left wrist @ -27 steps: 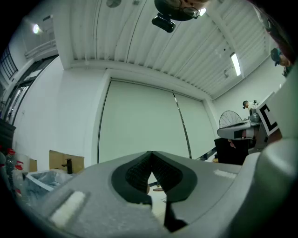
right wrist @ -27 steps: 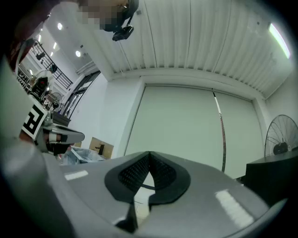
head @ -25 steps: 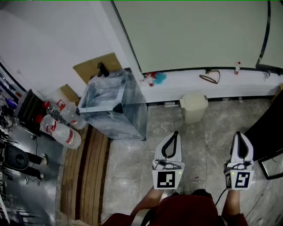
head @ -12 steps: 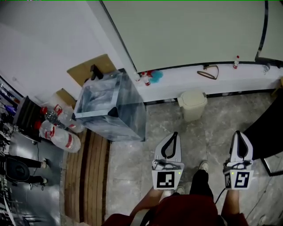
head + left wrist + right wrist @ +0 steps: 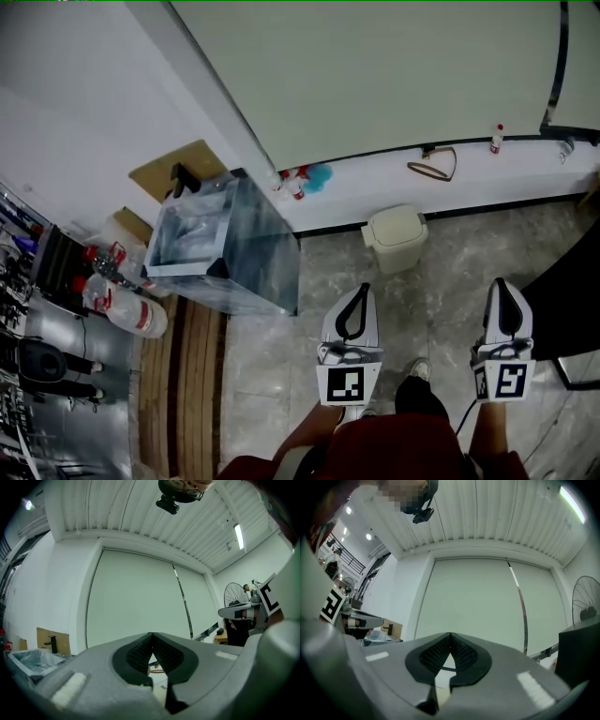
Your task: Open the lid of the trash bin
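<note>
left gripper (image 5: 360, 292) and right gripper (image 5: 499, 286) closed on nothing, trash bin (image 5: 395, 242) ahead

each gripper has its two jaws pressed together at the tips, and nothing sits between them. both point forward, side by side, above the grey stone floor (image 5: 441, 281). the small beige trash bin stands on this floor at the foot of the white ledge (image 5: 375, 178), well apart from both grippers and a bit nearer the left one. its lid (image 5: 394, 225) lies closed. a big clear container (image 5: 253, 253) stands further left.
</note>
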{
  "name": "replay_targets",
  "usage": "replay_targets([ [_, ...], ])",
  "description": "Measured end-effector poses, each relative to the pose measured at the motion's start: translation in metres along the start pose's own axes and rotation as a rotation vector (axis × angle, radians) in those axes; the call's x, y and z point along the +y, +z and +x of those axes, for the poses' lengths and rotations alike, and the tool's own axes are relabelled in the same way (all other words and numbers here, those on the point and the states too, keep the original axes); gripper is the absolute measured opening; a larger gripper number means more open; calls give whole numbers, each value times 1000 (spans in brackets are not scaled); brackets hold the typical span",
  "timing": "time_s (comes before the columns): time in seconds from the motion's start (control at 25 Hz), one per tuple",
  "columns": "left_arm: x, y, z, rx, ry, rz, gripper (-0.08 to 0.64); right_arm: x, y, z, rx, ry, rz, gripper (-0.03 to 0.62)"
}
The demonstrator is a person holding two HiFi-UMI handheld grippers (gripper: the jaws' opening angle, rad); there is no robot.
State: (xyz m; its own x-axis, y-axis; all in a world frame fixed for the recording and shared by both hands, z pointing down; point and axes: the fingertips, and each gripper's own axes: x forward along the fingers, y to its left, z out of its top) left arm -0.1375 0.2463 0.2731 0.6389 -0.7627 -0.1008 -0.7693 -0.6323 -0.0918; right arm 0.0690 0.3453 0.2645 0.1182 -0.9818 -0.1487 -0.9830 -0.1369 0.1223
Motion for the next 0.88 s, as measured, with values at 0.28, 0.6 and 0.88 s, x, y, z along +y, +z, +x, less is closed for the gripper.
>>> replay_targets([
  [0.28, -37, -2, 78, 21, 3, 3, 5, -71, -19, 44, 11, 3, 19, 0],
  [0.6, -69, -5, 137, 24, 20, 37, 5, -129, -46, 75, 18, 13, 56, 0],
  [0.88, -66, -15, 162, 47, 31, 47, 5, -136, -57, 104, 21, 35, 68, 0],
])
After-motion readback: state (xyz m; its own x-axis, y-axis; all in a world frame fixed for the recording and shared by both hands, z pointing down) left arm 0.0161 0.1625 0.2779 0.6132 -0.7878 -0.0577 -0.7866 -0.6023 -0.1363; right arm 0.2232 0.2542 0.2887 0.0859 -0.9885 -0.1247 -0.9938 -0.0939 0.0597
